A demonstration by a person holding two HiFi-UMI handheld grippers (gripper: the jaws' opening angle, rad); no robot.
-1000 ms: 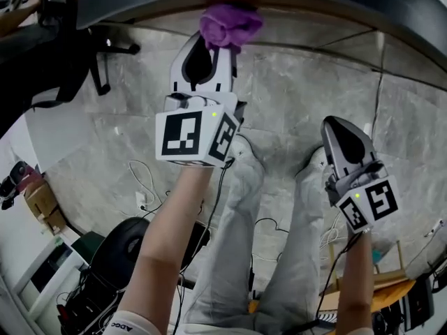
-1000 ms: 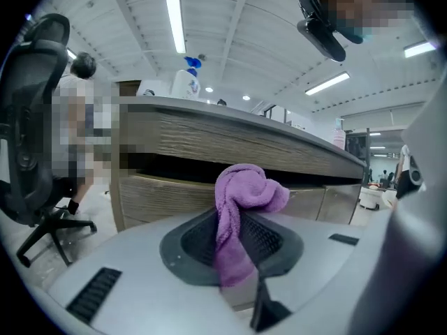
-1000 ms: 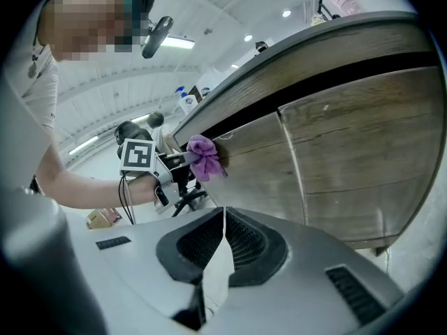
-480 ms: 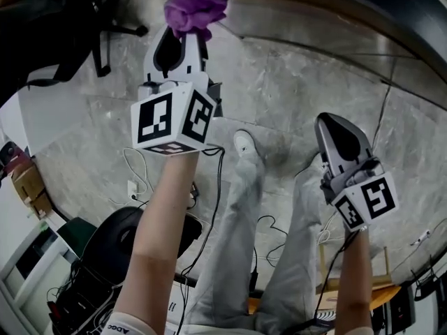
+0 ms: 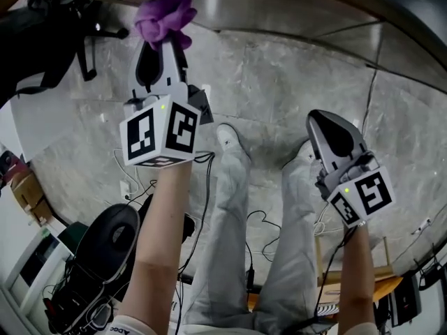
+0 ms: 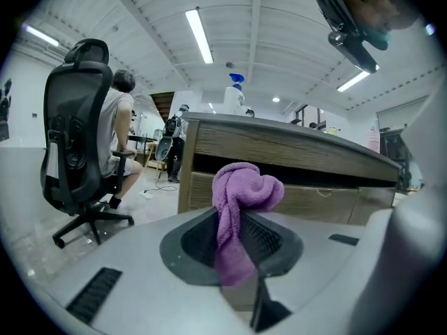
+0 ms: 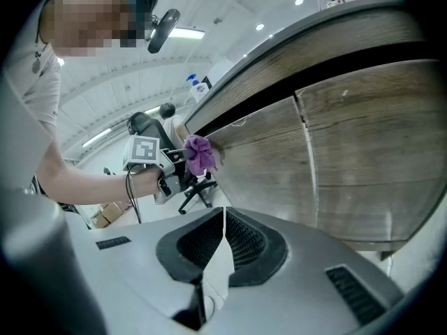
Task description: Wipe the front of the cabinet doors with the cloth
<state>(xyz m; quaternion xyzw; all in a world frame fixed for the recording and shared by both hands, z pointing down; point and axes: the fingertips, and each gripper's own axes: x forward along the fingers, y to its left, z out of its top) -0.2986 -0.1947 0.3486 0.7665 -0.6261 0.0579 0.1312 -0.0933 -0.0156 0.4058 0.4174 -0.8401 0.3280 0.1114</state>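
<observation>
over at the left end of the curved cabinet [image 7: 349, 152], the left gripper [image 6: 234, 257] is raised with its jaws clamped on a purple cloth [image 6: 241, 201]. the cloth is bunched into a knot above the jaw tips, with a tail pinched down between the pads. from the right gripper view the bundle sits right at the wood-grain front, just under the dark gap below the counter top [image 6: 293, 128]; whether it actually touches the wood i cannot tell.

the right gripper [image 7: 222, 239] is held lower and well apart from the left one. its jaws are brought together with nothing between them, and they face the cabinet doors where a thin vertical seam divides two panels. both grippers are held out on bare forearms above the person's grey trousers and a white shoe [image 5: 227, 137] on the mottled grey floor [image 5: 293, 75].

on the counter top stands a white bottle with a blue top [image 6: 235, 93]; what is in it does not show. a cardboard box [image 5: 31, 187] rests on the floor off to the left, its contents not visible. beyond the cabinet's left end a black office chair [image 6: 73, 138] stands on the floor, with a seated person [image 6: 119, 110] just behind it. cables [image 5: 140, 180] trail across the floor under the left arm.
</observation>
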